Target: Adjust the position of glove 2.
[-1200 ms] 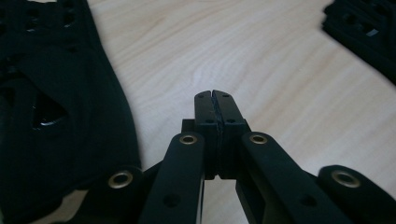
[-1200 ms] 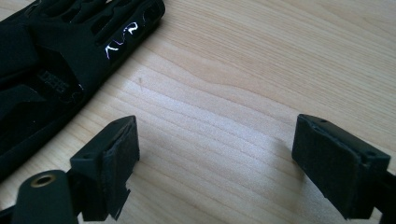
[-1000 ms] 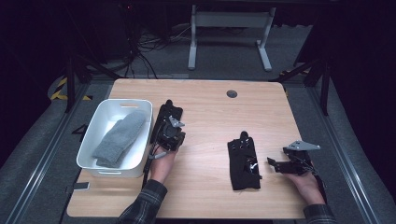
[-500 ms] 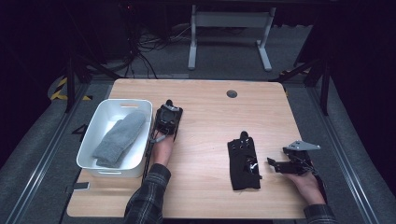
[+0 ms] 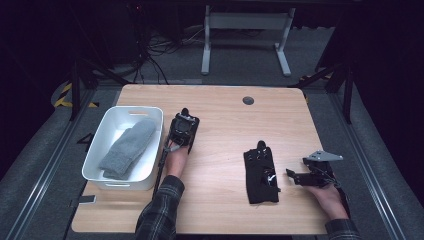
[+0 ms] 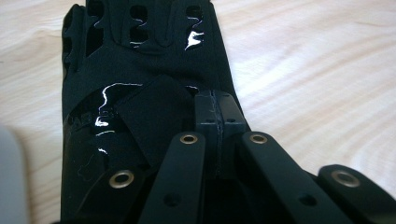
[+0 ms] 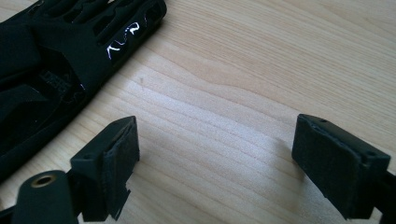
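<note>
The left gripper (image 5: 184,114) has its jaws pressed together. In the left gripper view its tips (image 6: 217,112) rest on top of a black fabric glove with shiny print and cut-out slots (image 6: 140,70). This glove lies flat on the light wooden table (image 5: 220,125) and stretches away straight ahead of the jaws. A loose black flap sits just to the left of the tips, and I cannot tell whether any fabric is caught between the pads. The glove's near end is hidden under the gripper's own arms, and its far end is cut off at the top edge. From the high view, glove and gripper merge into one dark mass. The right gripper (image 5: 291,174) stands spread over bare wood and holds nothing. Its two padded jaws are well apart in the right gripper view (image 7: 215,154). A second black glove of the same kind (image 5: 260,172) lies just ahead of it and to its left, partly cut off in that view (image 7: 56,60). That makes two black gloves and two grippers. There is one white rectangular plastic tub (image 5: 97,147) just beyond the left gripper's left side. It holds grey knitted wool pieces (image 5: 127,147), heaped so that their number is unclear.
</note>
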`<control>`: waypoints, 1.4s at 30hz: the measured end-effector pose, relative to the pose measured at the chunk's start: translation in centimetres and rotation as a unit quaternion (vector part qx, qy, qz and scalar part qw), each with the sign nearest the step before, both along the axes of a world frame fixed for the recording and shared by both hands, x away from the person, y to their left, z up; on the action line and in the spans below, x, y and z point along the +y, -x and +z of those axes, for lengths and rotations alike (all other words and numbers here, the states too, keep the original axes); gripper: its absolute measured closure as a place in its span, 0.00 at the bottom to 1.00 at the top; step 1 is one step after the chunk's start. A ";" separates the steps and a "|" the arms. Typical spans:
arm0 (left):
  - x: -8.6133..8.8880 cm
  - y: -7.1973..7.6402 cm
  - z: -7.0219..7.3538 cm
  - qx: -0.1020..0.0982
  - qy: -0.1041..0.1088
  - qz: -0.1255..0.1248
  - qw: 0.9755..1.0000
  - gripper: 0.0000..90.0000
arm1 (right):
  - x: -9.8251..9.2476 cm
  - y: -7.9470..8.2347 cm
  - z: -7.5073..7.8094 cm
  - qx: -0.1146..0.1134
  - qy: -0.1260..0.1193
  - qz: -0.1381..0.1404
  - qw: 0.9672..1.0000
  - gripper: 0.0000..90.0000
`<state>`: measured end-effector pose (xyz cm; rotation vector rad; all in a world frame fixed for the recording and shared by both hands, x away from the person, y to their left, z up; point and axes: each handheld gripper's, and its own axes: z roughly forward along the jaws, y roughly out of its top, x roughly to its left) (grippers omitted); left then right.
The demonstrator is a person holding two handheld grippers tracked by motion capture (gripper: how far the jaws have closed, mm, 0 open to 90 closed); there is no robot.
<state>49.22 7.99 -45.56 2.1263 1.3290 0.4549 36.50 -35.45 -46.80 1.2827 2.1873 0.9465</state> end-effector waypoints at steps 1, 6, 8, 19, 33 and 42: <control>-0.2 0.2 0.0 0.001 0.004 -0.007 1.000 1.00 | 0.0 0.0 0.0 0.000 0.000 0.000 1.000 0.17; -1.2 1.6 -0.1 0.003 0.023 -0.032 0.999 1.00 | 0.0 0.0 0.0 0.000 0.000 0.000 1.000 0.17; -1.8 2.2 -0.1 0.003 0.026 -0.046 0.999 1.00 | 0.0 0.0 0.0 0.000 0.000 -0.001 1.000 0.17; -5.2 5.0 -0.1 0.007 0.029 -0.118 0.993 1.00 | 0.0 0.0 0.0 0.000 0.000 -0.001 1.000 0.17; -8.5 9.1 -0.4 0.018 0.064 -0.187 0.980 1.00 | 0.0 0.0 0.0 0.000 0.000 0.000 1.000 0.17; -8.5 10.1 1.1 0.011 0.078 -0.207 0.975 1.00 | 0.0 0.0 0.0 0.000 0.000 0.000 1.000 0.17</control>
